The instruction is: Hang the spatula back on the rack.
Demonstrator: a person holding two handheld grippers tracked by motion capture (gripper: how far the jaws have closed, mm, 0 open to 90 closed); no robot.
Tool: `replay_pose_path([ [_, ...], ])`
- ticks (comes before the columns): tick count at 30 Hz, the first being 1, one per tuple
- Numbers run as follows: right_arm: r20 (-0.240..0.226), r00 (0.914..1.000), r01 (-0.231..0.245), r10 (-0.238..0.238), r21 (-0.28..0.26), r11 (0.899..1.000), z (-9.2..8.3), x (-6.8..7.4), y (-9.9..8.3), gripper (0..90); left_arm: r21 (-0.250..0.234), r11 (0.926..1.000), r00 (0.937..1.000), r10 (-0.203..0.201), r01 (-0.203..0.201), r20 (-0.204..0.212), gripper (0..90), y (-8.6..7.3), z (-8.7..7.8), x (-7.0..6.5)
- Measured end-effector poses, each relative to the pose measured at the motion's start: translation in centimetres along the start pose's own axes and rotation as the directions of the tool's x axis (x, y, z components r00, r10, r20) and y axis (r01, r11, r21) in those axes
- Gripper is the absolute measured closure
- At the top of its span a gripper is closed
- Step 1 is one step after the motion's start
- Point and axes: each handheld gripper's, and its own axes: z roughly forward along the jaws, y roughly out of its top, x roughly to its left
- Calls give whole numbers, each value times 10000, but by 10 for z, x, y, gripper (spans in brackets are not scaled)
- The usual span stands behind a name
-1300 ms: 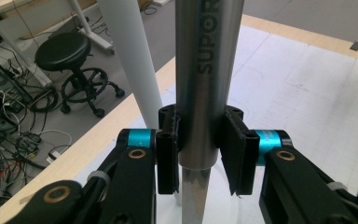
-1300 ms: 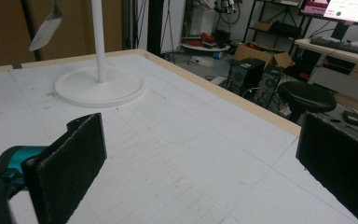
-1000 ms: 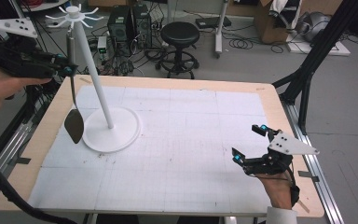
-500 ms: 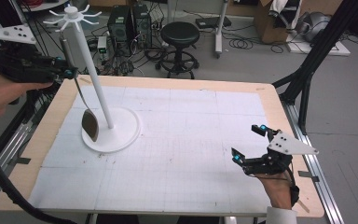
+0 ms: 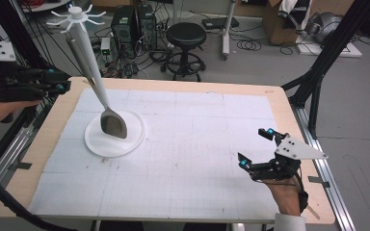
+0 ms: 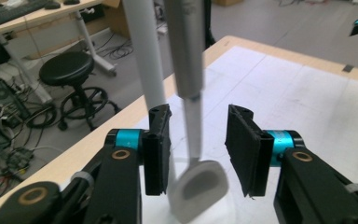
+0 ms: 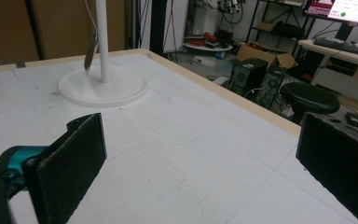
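A white rack (image 5: 74, 15) with hooks at its top rises on a pole from a round white base (image 5: 130, 139) at the table's left. A grey spatula (image 5: 112, 123) hangs slanted along the pole, its head over the base. My left gripper (image 5: 58, 83) hovers left of the pole, off the table's left edge. Its jaws have just been opening. In the left gripper view the spatula handle (image 6: 189, 46) passes between the pads (image 6: 158, 144) without touching them, beside the pole (image 6: 144, 51). My right gripper (image 5: 255, 147) rests open and bare near the front right corner.
The white gridded mat (image 5: 197, 144) covers the wooden tabletop. Beyond the far edge stand a black stool (image 5: 186, 34) and computer cases (image 5: 135, 24) among cables. In the right gripper view the rack base (image 7: 121, 93) lies far ahead.
The spatula has swung from hanging left of the pole to lying across it, head over the base. The left gripper has drawn back left and its jaws stand wider. The right gripper has kept still.
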Motion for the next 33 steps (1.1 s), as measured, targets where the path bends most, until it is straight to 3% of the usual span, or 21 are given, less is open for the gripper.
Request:
replay_pose_path([
  [9,-4,10000,-10,10,-49,10000,-1,1,2,8,-398,9988,9996,279,-277,41,485,-16,-16,-9],
  [12,-10,10000,38,-38,-84,10000,-1,1,2,8,-397,9987,9994,306,-311,-150,356,-20,-20,-13],
  [15,-6,10000,71,-71,-83,9999,-1,1,3,8,-470,9959,9969,784,-779,98,282,-27,-25,-21],
  [17,-9,10000,24,-24,-50,10000,-1,1,3,8,-494,9952,9963,848,-840,144,248,-28,-25,-23],
  [18,6,10000,8,-8,-56,10000,-1,2,3,8,-435,9956,9965,830,-825,92,161,-29,-25,-26],
  [21,-45,10000,40,-40,-64,10000,0,2,3,8,-564,9941,9952,946,-931,258,105,-34,-23,-34],
  [23,-24,10000,43,-44,-58,10000,0,2,3,8,-531,9953,9964,825,-814,186,17,-39,-21,-39],
  [30,-30,10000,82,-82,-70,9999,0,1,2,8,-915,9950,9986,434,-405,304,17,-60,-11,-51],
  [33,-40,10000,3,-3,-27,10000,0,2,2,8,-929,9942,9981,566,-539,263,17,-69,-4,-57],
])
